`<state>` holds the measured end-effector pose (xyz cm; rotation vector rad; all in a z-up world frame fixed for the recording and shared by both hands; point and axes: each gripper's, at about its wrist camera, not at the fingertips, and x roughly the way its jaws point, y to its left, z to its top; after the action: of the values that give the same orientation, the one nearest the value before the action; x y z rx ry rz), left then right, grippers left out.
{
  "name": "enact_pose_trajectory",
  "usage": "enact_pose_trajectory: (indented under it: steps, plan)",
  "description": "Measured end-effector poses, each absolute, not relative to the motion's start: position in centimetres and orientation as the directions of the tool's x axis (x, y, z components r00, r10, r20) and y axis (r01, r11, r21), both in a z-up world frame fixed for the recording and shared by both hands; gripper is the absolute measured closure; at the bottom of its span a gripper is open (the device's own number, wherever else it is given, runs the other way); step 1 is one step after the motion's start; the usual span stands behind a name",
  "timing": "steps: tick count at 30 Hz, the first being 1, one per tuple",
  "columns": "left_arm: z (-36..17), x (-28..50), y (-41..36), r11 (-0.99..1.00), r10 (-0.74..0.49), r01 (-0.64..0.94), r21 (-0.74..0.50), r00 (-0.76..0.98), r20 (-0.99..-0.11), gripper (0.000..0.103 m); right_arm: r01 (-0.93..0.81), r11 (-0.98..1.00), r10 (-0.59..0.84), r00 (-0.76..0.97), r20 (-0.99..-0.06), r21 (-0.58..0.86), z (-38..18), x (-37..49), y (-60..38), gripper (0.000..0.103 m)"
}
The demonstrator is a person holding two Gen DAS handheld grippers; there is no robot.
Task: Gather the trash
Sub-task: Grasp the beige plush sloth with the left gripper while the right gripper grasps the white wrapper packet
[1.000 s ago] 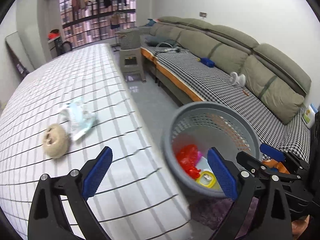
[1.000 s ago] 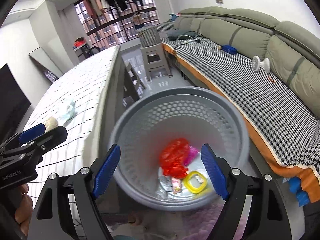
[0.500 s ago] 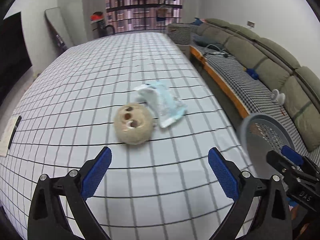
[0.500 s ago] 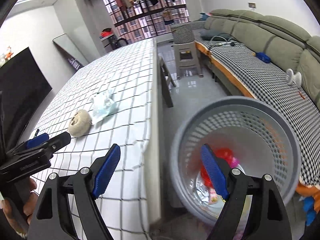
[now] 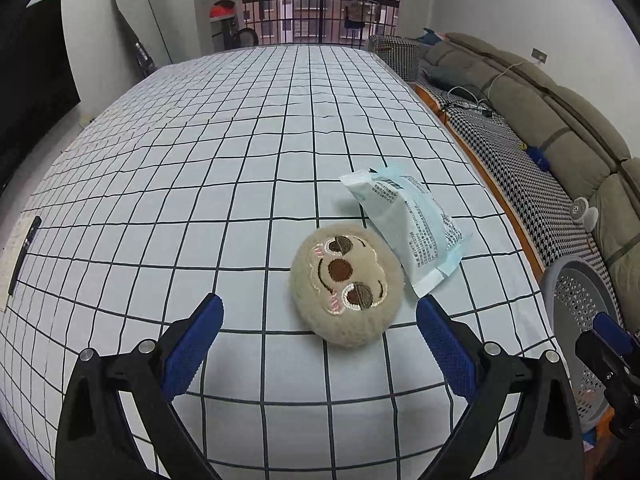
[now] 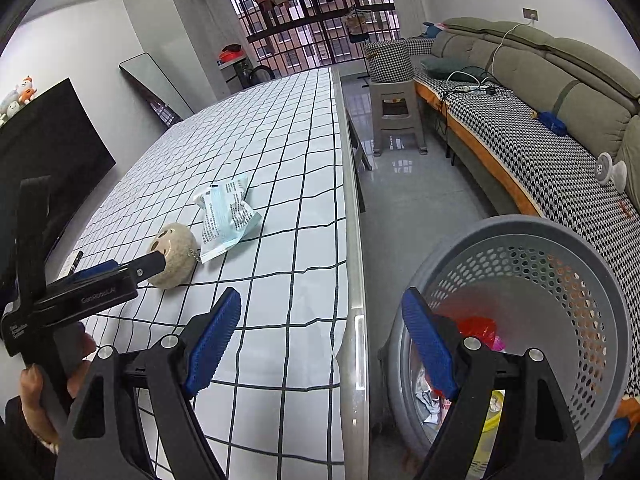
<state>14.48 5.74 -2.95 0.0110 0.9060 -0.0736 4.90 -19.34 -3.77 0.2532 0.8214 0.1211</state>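
A pale blue and white wrapper (image 5: 412,224) lies on the checked table (image 5: 240,160), touching a round beige plush face (image 5: 347,286) in front of it. Both show in the right wrist view, the wrapper (image 6: 226,212) and the plush (image 6: 173,254). My left gripper (image 5: 320,344) is open and empty, just short of the plush. My right gripper (image 6: 320,344) is open and empty over the table's right edge. A grey perforated basket (image 6: 560,280) stands on the floor to the right and holds red, pink and yellow trash.
A black pen (image 5: 25,254) lies at the table's left edge. A long sofa with a houndstooth cover (image 6: 540,152) runs along the right wall. A grey stool (image 6: 396,120) stands on the floor beyond the table. A dark TV (image 6: 48,152) is at the left.
My left gripper swung left from the basket to the table and closed in on the plush and wrapper. My right gripper turned left from over the basket toward the table edge.
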Motion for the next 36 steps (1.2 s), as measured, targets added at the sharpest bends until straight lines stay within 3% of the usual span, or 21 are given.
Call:
enact_pose_trajectory:
  steps: [6, 8, 10, 23, 36]
  plan:
    - [-4.5, 15.8, 5.0, 0.997, -0.042, 0.071, 0.001, 0.602, -0.798, 0.011, -0.008, 0.963, 0.206, 0.662, -0.721, 0.268, -4.5, 5.8, -19.2, 0.024]
    - [-4.7, 16.0, 4.9, 0.997, -0.054, 0.082, -0.006, 0.591, -0.805, 0.024, -0.004, 0.963, 0.205, 0.659, -0.724, 0.269, -4.7, 6.1, -19.3, 0.024]
    - [-4.8, 16.1, 4.8, 0.996, -0.068, 0.090, -0.019, 0.581, -0.811, 0.044, -0.001, 0.963, 0.205, 0.656, -0.726, 0.271, -4.8, 6.3, -19.3, 0.024]
    - [-0.9, 12.8, 9.4, 0.999, -0.023, 0.046, 0.010, 0.658, -0.752, 0.047, -0.100, 0.970, 0.234, 0.636, -0.736, 0.221, -3.8, 9.5, -16.2, 0.024]
    - [-0.1, 10.5, 14.1, 0.999, 0.010, -0.034, -0.016, 0.666, -0.746, 0.047, -0.279, 0.953, 0.260, 0.550, -0.794, 0.119, -3.6, 19.0, -8.4, 0.024]
